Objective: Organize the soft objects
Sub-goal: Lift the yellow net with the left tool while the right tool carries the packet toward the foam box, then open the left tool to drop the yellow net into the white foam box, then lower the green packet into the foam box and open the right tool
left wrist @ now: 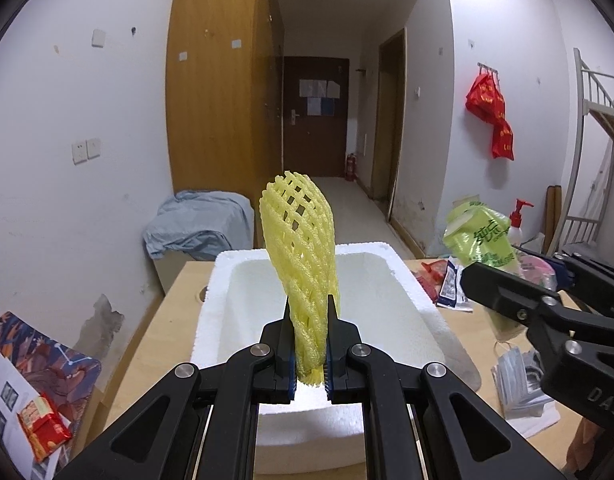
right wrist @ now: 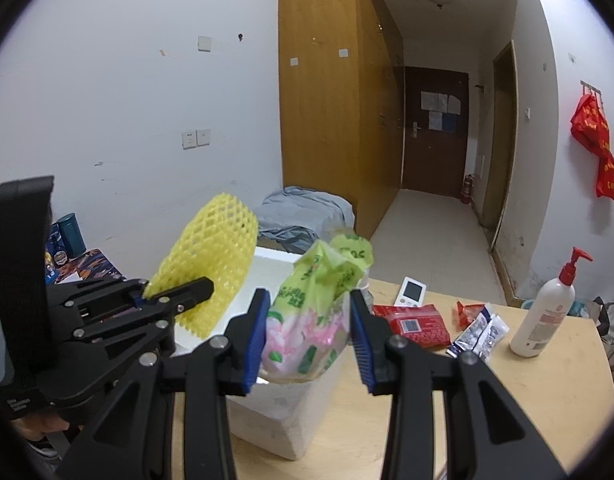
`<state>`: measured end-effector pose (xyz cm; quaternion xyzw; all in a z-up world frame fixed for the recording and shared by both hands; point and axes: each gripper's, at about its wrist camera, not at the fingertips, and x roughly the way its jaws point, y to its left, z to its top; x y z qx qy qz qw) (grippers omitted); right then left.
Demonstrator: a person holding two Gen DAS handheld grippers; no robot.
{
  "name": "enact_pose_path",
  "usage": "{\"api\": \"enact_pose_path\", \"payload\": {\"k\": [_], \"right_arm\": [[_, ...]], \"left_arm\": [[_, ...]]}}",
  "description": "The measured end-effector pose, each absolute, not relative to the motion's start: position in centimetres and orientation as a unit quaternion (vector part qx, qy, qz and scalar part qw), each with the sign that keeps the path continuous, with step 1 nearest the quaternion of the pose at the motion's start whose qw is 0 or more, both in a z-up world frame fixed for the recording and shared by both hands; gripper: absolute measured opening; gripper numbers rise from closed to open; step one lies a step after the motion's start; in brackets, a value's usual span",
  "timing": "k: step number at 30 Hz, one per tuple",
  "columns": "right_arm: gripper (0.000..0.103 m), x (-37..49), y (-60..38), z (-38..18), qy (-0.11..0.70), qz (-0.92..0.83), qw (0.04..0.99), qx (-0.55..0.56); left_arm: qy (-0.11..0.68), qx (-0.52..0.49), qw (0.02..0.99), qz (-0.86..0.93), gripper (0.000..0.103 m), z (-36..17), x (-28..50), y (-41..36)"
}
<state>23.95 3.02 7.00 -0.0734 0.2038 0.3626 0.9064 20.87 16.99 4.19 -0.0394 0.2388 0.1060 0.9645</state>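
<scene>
L gripper (left wrist: 309, 344) is clenched on a yellow foam net sleeve (left wrist: 299, 248), jaws squeezing its lower end; the sleeve stands up from the jaws, fanning wider toward the top, right over the white foam box (left wrist: 407, 300). From the R wrist cam the sleeve (right wrist: 211, 264) leans over the box's left rim (right wrist: 267, 268).

R gripper (right wrist: 307, 328) grasps a green and pink plastic pack (right wrist: 311, 312), blue pads (right wrist: 256, 332) pressed on both its sides. Pack hangs just above the box's near right corner; in the L cam it sits (left wrist: 481, 240) to the right of the box.

Box rests on a wooden table (right wrist: 527, 392). Right of the box on the tabletop: red packet (right wrist: 419, 324), small blue-white sachets (right wrist: 481, 332), white pump bottle w/ red top (right wrist: 547, 312) farther right, small white device (right wrist: 411, 290) behind the packet. Face masks (left wrist: 519, 376) lie near the box's front right corner. Behind the box, a grey cloth heap (left wrist: 199, 228).
</scene>
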Motion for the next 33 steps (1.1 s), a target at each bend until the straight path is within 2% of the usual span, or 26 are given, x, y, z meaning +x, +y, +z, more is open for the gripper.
{"api": "enact_pose_path", "payload": {"k": [12,13,15,16,17,21,33], "right_arm": [[0.044,24.1,2.9,6.8,0.206,0.359,0.908,-0.071],[0.044,24.2,2.8,6.8,0.206,0.359,0.908,-0.07],[0.044,24.1,2.7,6.9,0.204,0.358,0.908,-0.07],[0.044,24.0,2.6,7.0,0.203,0.358,0.909,-0.069],[0.044,23.9,2.5,7.1,0.2,0.358,0.909,-0.068],[0.044,23.9,2.5,7.1,0.198,0.359,0.91,-0.067],[0.044,24.0,3.2,6.8,0.203,0.369,0.904,-0.071]], "left_arm": [[0.243,-0.025,0.963,0.116,0.013,3.4,22.4,16.9],[0.242,-0.023,0.963,0.118,0.019,3.4,22.3,16.9],[0.246,-0.02,0.961,0.123,0.05,3.4,22.4,16.9],[0.246,-0.019,0.96,0.13,0.08,3.4,22.4,16.9],[0.246,-0.017,0.959,0.136,0.095,3.4,22.4,17.0],[0.22,-0.021,0.963,0.155,0.096,3.7,21.6,17.4],[0.215,-0.027,0.961,0.171,0.096,4.2,20.1,17.9]]}}
